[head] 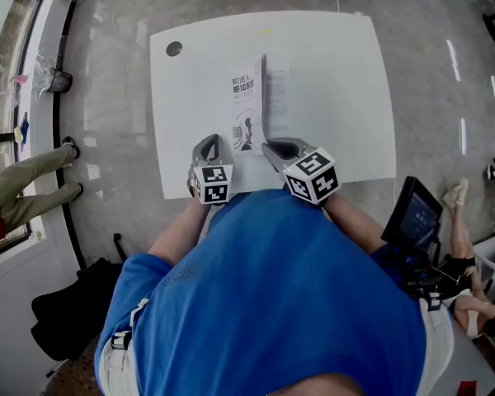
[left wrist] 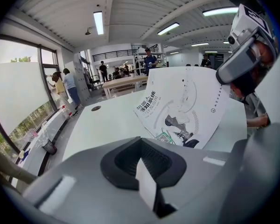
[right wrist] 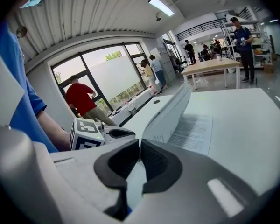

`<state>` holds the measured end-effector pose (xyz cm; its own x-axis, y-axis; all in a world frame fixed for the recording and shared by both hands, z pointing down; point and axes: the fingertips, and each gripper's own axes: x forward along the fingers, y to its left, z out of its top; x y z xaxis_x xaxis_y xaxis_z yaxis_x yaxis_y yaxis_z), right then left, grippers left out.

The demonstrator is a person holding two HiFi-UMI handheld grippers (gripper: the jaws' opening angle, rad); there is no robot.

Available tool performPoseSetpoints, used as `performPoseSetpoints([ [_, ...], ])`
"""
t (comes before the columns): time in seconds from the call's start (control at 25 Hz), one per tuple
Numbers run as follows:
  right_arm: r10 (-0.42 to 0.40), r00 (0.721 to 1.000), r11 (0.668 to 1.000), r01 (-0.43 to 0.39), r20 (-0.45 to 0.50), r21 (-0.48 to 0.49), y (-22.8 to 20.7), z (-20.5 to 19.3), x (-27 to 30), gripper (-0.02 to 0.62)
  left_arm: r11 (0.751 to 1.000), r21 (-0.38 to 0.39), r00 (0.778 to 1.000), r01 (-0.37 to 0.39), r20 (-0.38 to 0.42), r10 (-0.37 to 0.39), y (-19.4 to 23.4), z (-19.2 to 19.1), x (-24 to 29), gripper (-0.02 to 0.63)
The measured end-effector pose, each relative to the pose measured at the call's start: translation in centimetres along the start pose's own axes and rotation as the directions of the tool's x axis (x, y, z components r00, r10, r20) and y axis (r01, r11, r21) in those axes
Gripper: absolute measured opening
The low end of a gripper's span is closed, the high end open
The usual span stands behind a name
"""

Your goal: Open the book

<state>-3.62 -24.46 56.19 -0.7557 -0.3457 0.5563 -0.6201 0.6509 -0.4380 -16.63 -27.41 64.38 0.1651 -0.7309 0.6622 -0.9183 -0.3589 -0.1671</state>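
Working outward from the near bench [head: 338, 73] edge, the left gripper [head: 209, 145] is seen with jaws pressed together, empty; the jaws of the right gripper [head: 271, 147] are pinched on the raised cover of the book [head: 247, 106], mid-bench. Bare white bench is seen either side, grey floor [head: 437, 97] beyond.

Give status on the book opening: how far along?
Done: the cover is lifted off the printed page, whose text shows. In hand: the right gripper is shut on the cover's near edge, holding it roughly upright; the left gripper is shut, by its near left corner. Left: lay the cover flat on the table.
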Motion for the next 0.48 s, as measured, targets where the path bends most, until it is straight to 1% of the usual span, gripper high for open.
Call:
performPoseSetpoints([
  [0.16,0.034,0.999,0.998,-0.034,0.005,-0.056,0.3,1.9,0.8,0.020,0.999,-0.022,1.000,-0.028,0.012,0.028,0.9,0.5,0.2,0.006],
  [0.32,0.052,0.999,0.989,-0.052,-0.002,-0.136,5.0,4.4,2.8,0.020,0.997,-0.058,0.998,-0.053,0.031,0.054,4.7,-0.1,-2.6,0.006],
  [0.48,0.078,0.997,0.980,-0.078,-0.009,-0.184,6.9,5.5,3.9,0.020,0.993,-0.088,0.996,-0.072,0.036,0.076,5.9,-0.4,-3.8,0.006],
])
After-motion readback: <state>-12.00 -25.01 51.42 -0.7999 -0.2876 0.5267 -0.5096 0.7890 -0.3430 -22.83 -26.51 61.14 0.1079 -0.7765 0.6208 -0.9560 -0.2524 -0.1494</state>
